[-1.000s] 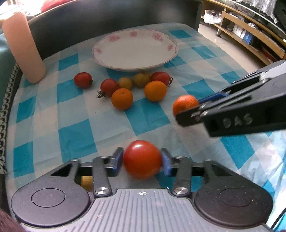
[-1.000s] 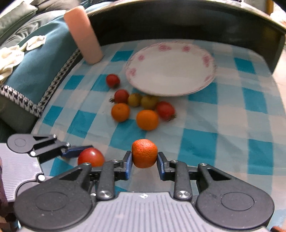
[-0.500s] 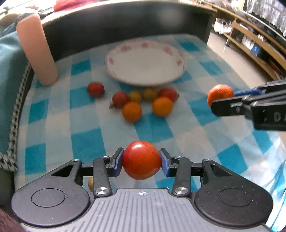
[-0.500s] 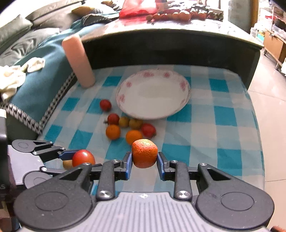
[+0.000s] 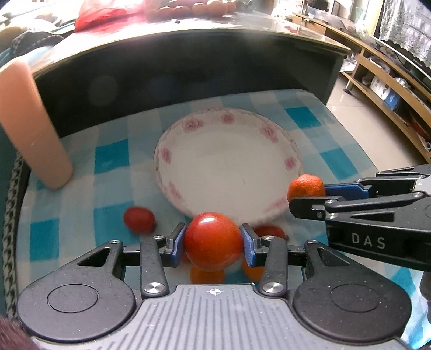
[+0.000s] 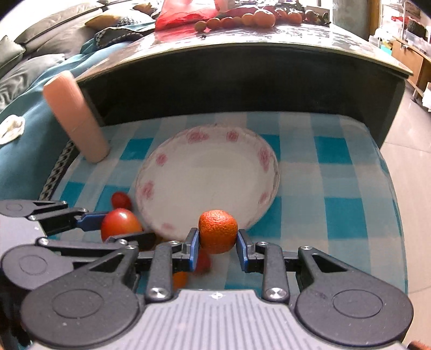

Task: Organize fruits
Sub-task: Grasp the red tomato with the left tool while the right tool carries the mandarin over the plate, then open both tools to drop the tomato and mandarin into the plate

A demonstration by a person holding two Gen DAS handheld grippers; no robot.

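My left gripper [image 5: 213,243] is shut on a red tomato [image 5: 212,241], held just short of the near rim of the white flowered plate [image 5: 188,150]. My right gripper [image 6: 217,245] is shut on a small orange [image 6: 218,231], over the plate's [image 6: 167,161] near rim. In the left wrist view that orange [image 5: 305,188] hangs at the plate's right edge. In the right wrist view the tomato [image 6: 120,222] sits left of the plate. Loose fruits stay on the cloth: a small red tomato [image 5: 139,219] [image 6: 121,199] and others partly hidden under the grippers.
A blue and white checked cloth [image 6: 342,215] covers the low table. A pink cylinder [image 5: 29,126] [image 6: 76,118] stands at the far left. Behind the plate rises a dark table edge [image 6: 242,78], with more fruit and a red bag [image 6: 186,13] on top.
Both grippers have moved forward with their fruits, from well short of the plate to its near rim. The loose fruits now lie mostly under the grippers.
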